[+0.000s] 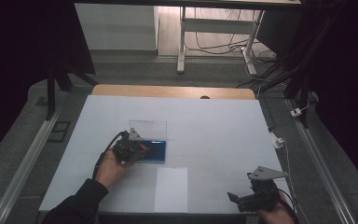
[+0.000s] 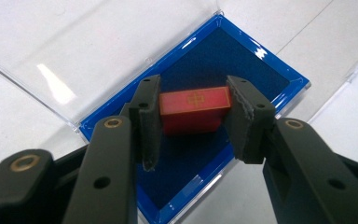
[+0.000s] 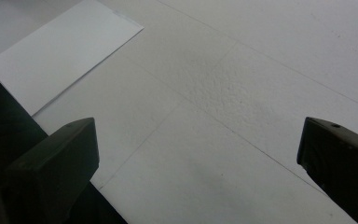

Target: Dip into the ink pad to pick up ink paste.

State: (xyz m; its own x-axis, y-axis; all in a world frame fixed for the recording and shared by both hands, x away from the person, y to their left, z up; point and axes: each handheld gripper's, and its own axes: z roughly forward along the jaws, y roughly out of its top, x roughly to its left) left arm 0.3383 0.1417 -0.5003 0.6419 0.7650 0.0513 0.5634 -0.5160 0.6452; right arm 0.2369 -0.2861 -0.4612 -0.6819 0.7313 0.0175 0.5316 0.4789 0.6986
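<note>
Red rectangular block (image 2: 193,109), small and glossy with a gold cross-like emblem stamped on its top face, sits pinched between the two black jaws of the left gripper (image 2: 193,116), whose ribbed pads press on its two short ends, just above the dark blue felt floor of an open blue-rimmed plastic case (image 2: 256,70). The grip across the short ends leaves the emblem face up and the long sides free, which suits, as I judge it, either lowering the block flat onto the lining or lifting it clear without scraping the rim. No letters or brand can be read on the block; the emblem is too small to make out beyond its crossed shape. Whether the block's underside touches the felt I cannot tell. The case's clear hinged lid (image 2: 60,56) lies folded back flat on the white table cover (image 1: 214,121), out of the way of the jaws. In the high view the left gripper (image 1: 137,148) reaches over the case's left end, held by the person's left hand (image 1: 108,169). A white sheet of paper (image 1: 171,189) lies near the front edge, apart from the case. The right gripper (image 3: 198,154) hangs well apart at the table's near right corner, its jaws spread wide over bare cover, holding nothing, seemingly parked.
</note>
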